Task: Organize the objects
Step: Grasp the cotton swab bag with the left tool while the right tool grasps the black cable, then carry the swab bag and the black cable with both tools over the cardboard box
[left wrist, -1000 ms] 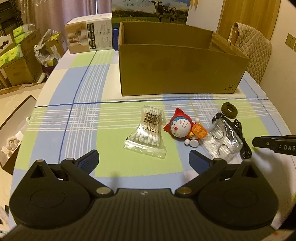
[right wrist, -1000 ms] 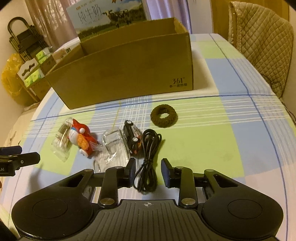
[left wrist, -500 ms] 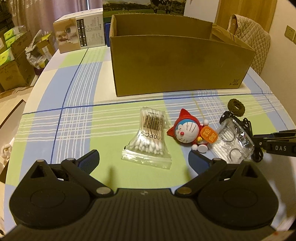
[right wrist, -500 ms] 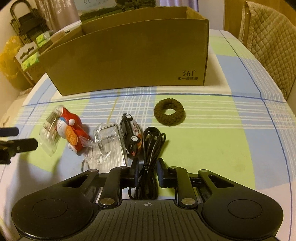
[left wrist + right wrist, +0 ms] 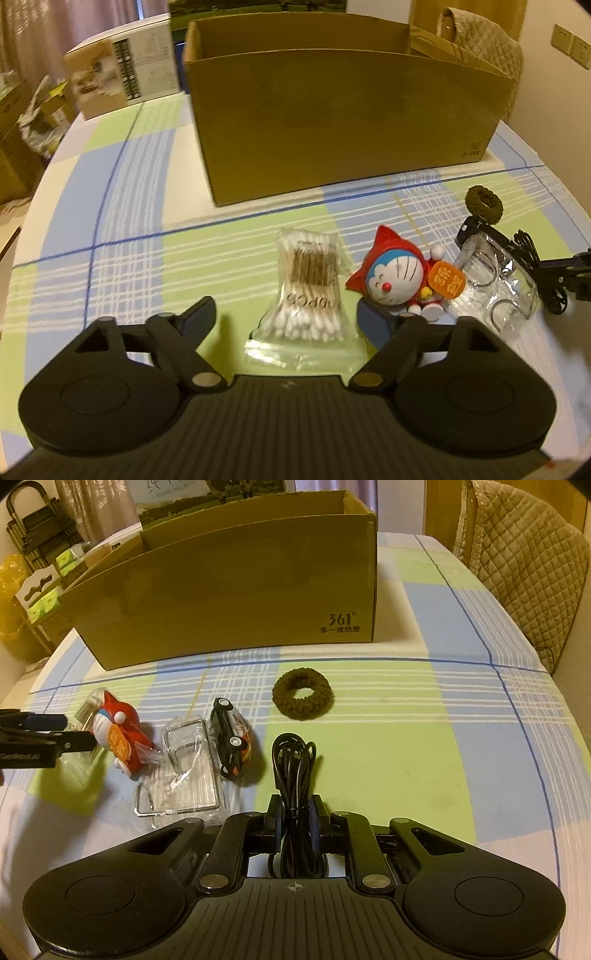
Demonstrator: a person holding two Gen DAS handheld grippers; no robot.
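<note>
An open cardboard box (image 5: 343, 122) stands at the back of the checked tablecloth, also in the right wrist view (image 5: 229, 590). My left gripper (image 5: 286, 314) is open, its fingers on either side of a bag of cotton swabs (image 5: 306, 291). A red Doraemon figure (image 5: 397, 273) lies beside its right finger. My right gripper (image 5: 294, 812) is shut on a coiled black cable (image 5: 293, 771). A toy car (image 5: 232, 734), a clear plastic pack (image 5: 188, 764) and a brown hair tie (image 5: 303, 693) lie nearby.
A quilted chair (image 5: 524, 561) stands at the table's right edge. A white carton (image 5: 122, 81) sits at the back left. Boxes and bags (image 5: 22, 122) stand on the floor to the left. My left gripper shows at the right wrist view's left edge (image 5: 40, 738).
My left gripper has moved forward over the cotton swab bag and narrowed somewhat. My right gripper has moved forward and closed its fingers on the black cable.
</note>
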